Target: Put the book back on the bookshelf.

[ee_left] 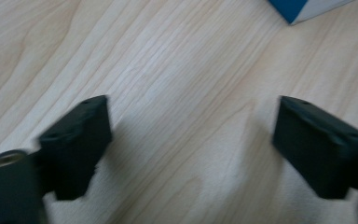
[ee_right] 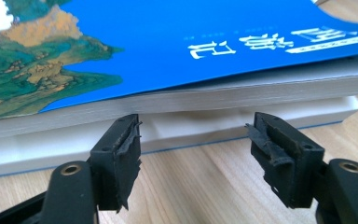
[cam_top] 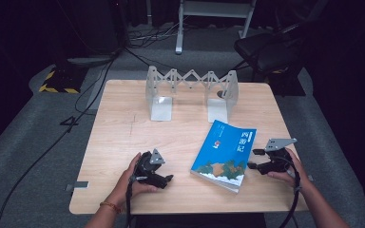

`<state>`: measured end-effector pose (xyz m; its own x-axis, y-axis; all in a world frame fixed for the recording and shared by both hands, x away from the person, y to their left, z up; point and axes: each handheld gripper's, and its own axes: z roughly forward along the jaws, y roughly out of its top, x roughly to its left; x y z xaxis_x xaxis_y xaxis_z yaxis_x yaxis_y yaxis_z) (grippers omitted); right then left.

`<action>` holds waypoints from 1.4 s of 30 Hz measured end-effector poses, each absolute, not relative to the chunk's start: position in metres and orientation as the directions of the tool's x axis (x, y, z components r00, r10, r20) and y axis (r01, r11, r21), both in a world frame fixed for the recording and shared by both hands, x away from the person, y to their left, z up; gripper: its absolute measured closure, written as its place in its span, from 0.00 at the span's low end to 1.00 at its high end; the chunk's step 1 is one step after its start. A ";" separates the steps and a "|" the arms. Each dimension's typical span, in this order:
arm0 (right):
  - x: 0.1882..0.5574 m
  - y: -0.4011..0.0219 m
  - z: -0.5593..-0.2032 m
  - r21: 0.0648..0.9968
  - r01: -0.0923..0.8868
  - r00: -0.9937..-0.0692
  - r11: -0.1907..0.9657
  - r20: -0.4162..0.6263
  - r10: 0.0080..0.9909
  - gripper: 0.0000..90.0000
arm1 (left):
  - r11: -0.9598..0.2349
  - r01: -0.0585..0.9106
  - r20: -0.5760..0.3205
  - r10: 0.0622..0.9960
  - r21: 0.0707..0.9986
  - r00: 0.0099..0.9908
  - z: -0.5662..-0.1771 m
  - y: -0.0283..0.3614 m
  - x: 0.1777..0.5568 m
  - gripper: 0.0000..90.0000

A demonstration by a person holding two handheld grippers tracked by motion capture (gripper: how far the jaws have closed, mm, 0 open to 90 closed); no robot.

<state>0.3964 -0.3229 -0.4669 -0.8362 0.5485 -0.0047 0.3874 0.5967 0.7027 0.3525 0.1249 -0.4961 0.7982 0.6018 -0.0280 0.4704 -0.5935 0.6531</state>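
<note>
Landmark: the blue paperback book with a painted landscape and white title characters on its cover [cam_top: 225, 154], lying flat on the pale wooden counter [cam_top: 123, 137], right of the counter's middle and toward the person's edge.

Far left of the book, off the counter on the grey carpet: a black-and-yellow striped floor plate [cam_top: 59, 80] with black cables running past it.

Left of the book, near the counter's front edge: the left gripper [cam_top: 167, 179], held in the person's left hand [cam_top: 130, 183], jaws pointing toward the book's near corner. Apart from the book, no contact. In the left gripper view its jaws stand well apart with bare wood between them; the book's blue corner [ee_left: 303, 9] sits at the upper right of that view. Picture is blurred.

Behind the book, toward the counter's far edge: a grey metal folding bookstand with a zigzag lattice and two upright end plates [cam_top: 190, 90]. Well apart from the book.

Just right of the book: the right gripper [cam_top: 251, 165], held in the right hand [cam_top: 290, 168], jaws aimed at the book's right-hand edge. In the right gripper view [ee_right: 193, 154] the jaws are open, pads frayed, both low on the counter and just short of the book's page edge [ee_right: 214, 93]. Nothing between them. Cover lifts slightly off the page block there.
</note>
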 end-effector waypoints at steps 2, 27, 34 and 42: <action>0.397 -0.322 -0.463 0.710 0.395 -0.831 0.582 0.007 0.556 0.37 | -0.592 0.458 -0.031 0.590 0.663 0.807 -0.490 0.121 0.351 0.17; 0.402 -0.307 -0.443 0.743 0.405 -0.807 0.534 0.015 0.590 0.38 | -0.572 0.249 0.020 0.422 0.782 0.906 -0.481 -0.043 0.328 0.25; 0.402 -0.307 -0.443 0.746 0.401 -0.804 0.531 0.010 0.594 0.38 | -0.576 0.181 0.104 0.427 0.797 0.898 -0.478 -0.042 0.325 0.50; 0.403 -0.312 -0.443 0.773 0.409 -0.800 0.485 0.048 0.597 0.40 | -0.515 0.179 0.075 0.434 0.838 0.898 -0.459 -0.021 0.329 0.82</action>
